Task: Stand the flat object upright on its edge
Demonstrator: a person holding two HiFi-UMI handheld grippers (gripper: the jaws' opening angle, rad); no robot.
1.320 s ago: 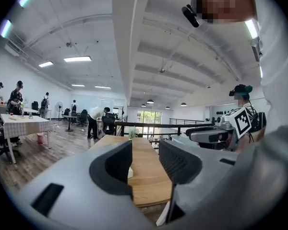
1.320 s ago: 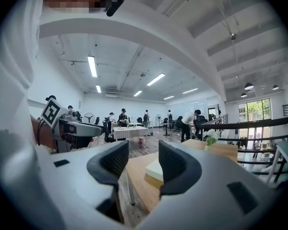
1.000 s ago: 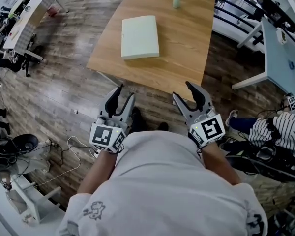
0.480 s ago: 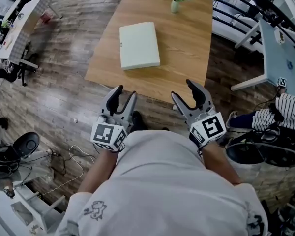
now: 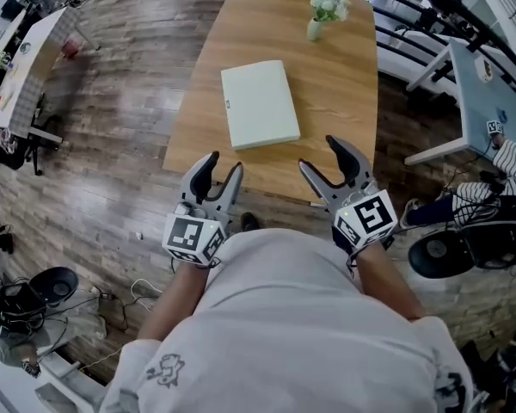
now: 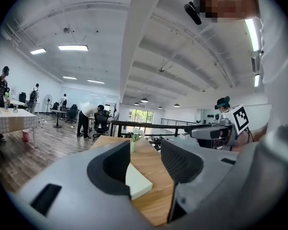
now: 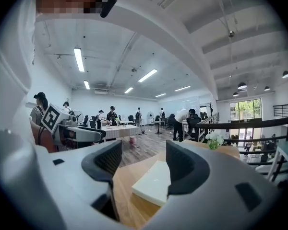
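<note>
Head view shows a pale cream-green rectangular slab (image 5: 260, 104), thin-edged and plain, lying flat mid-worktop (image 5: 344, 93), apart from both tools. The left tool (image 5: 224, 163) is spread and empty. The right tool (image 5: 320, 155) has just been opening, with nothing between its jaws.

The head camera looks steeply down past the person's chest (image 5: 284, 317) onto the wooden worktop (image 5: 344, 136). The cameras on the left gripper (image 5: 222, 163) and right gripper (image 5: 319, 153) sit low at its near edge, facing almost level along it. All three share the pale flat block (image 5: 260, 104) and flower vase (image 5: 314, 29)
</note>
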